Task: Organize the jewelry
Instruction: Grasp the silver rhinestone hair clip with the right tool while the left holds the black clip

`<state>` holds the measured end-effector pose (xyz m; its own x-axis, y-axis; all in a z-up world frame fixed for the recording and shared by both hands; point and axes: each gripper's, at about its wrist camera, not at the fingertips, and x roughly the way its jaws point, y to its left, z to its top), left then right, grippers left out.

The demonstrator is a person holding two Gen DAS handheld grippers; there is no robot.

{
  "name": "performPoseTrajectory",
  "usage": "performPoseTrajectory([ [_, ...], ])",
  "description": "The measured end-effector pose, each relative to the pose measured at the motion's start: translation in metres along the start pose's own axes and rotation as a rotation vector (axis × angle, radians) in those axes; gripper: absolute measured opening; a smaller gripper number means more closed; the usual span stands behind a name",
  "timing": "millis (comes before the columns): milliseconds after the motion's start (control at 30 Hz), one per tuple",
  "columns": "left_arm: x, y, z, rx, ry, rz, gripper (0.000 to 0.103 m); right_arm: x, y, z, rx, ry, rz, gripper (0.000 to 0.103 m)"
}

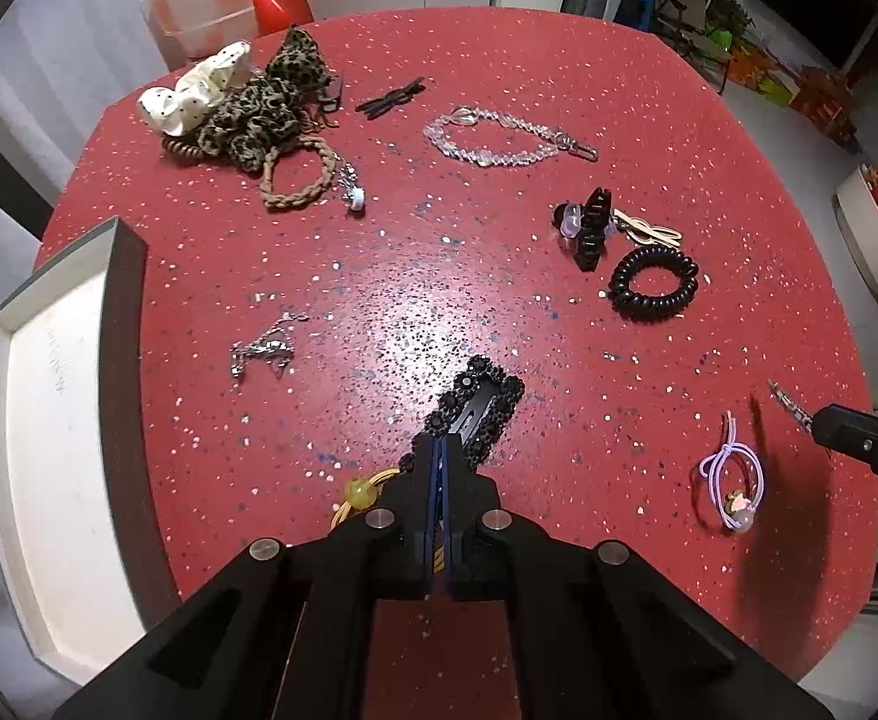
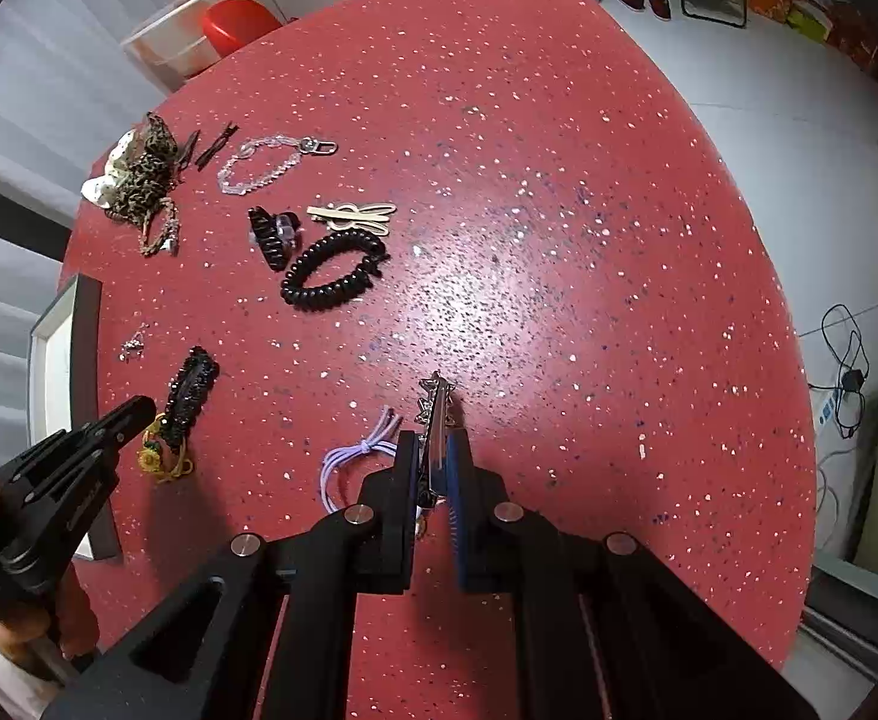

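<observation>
The left gripper (image 1: pixel 439 450) is closed on a stiff black beaded hair clip (image 1: pixel 480 405). The right gripper (image 2: pixel 433 456) pinches a thin, slippery silver hair clip (image 2: pixel 437 420) lengthwise along its spine.

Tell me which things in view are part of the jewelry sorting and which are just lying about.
Job: black beaded barrette under the shut left gripper; silver clip in the right gripper; crystal bead chain; black spiral tie; lilac elastic; white tray.

Lying about: plastic tub; red bowl.
</observation>
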<state>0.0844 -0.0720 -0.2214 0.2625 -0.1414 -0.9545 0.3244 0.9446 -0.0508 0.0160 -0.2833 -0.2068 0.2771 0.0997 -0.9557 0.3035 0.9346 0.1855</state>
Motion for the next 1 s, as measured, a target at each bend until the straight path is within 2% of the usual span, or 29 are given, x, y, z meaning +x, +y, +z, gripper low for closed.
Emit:
performPoseTrajectory([
  [33,0.001,-0.001,0.000,0.005,0.001,0.000,0.027,0.000,0.000,0.000,0.000,0.001,0.000,0.010],
  [67,0.002,-0.001,0.000,0.006,0.004,-0.001,0.060,0.001,-0.001,-0.001,0.001,0.002,0.001,0.010],
  [100,0.001,0.000,0.000,-0.003,-0.004,0.021,0.101,0.001,-0.001,-0.001,0.001,0.003,0.002,0.010],
  [133,-0.002,0.000,0.000,-0.003,-0.046,0.043,0.102,0.001,-0.001,-0.001,0.002,0.003,0.003,0.010],
  [300,0.005,-0.008,0.007,0.061,-0.046,0.073,0.102,0.003,-0.001,-0.001,0.005,0.002,0.010,0.010],
  [433,0.026,-0.018,0.009,0.144,0.003,0.060,0.101,0.002,0.000,-0.001,0.003,0.000,0.014,0.010],
  [467,0.030,-0.019,0.007,0.157,0.009,0.053,0.097,0.002,0.000,-0.002,0.002,-0.001,0.014,0.010],
  [500,0.033,-0.021,0.008,0.173,0.018,0.050,0.086,0.002,0.000,-0.002,0.001,-0.001,0.015,0.010],
  [600,0.037,-0.022,0.011,0.176,0.028,0.031,0.079,0.001,0.000,-0.003,0.000,-0.002,0.018,0.010],
  [667,0.036,-0.022,0.013,0.172,0.027,0.007,0.067,0.001,-0.001,-0.004,0.000,-0.001,0.019,0.010],
  [700,0.035,-0.022,0.013,0.171,0.024,-0.002,0.055,0.001,-0.001,-0.004,0.001,-0.001,0.019,0.010],
  [733,0.034,-0.023,0.013,0.175,0.020,-0.011,0.038,0.001,-0.001,-0.005,0.002,-0.001,0.019,0.010],
  [833,0.029,-0.026,0.014,0.173,0.011,-0.020,0.038,0.000,-0.001,-0.006,0.002,-0.002,0.021,0.010],
  [1000,0.005,-0.009,0.019,0.040,-0.018,-0.101,0.038,-0.006,0.000,-0.005,0.001,-0.012,0.030,0.010],
])
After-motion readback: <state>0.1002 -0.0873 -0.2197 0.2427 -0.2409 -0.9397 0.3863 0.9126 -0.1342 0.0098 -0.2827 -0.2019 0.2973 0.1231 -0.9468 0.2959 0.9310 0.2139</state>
